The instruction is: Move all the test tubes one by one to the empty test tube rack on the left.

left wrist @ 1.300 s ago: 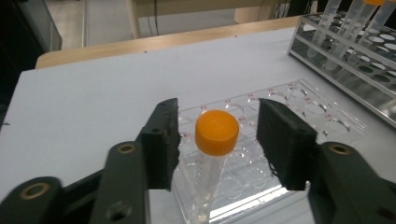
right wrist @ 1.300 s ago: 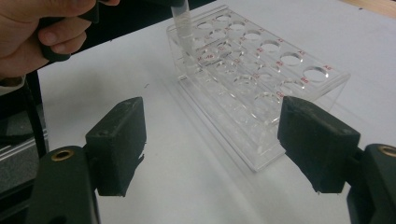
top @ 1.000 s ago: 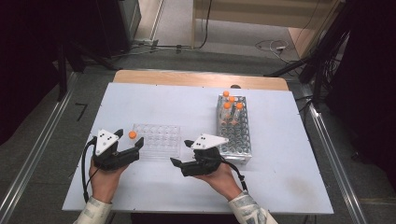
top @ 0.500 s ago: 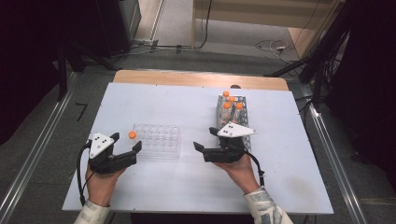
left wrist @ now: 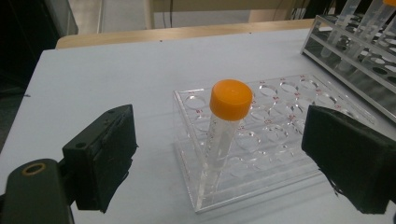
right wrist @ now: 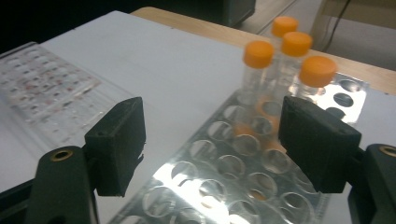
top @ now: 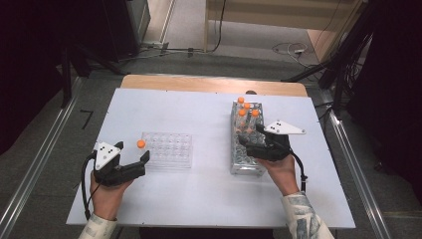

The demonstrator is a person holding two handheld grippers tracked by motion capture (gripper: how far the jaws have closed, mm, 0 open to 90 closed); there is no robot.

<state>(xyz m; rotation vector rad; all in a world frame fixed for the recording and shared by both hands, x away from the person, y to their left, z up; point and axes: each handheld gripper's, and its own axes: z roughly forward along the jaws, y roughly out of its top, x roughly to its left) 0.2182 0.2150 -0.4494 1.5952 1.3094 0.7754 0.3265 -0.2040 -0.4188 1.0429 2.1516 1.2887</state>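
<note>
Right tool [top: 254,137] now over metal rack [top: 246,164], four orange-capped tubes [right wrist: 258,70].

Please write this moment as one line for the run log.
left tongs: opening, tube released in clear rack | right tongs: open above metal rack

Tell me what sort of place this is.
Probably a lab-style recording bench: a white table holds a clear plastic tube rack, a metal rack of orange-capped tubes, with cables on the floor behind.
</note>
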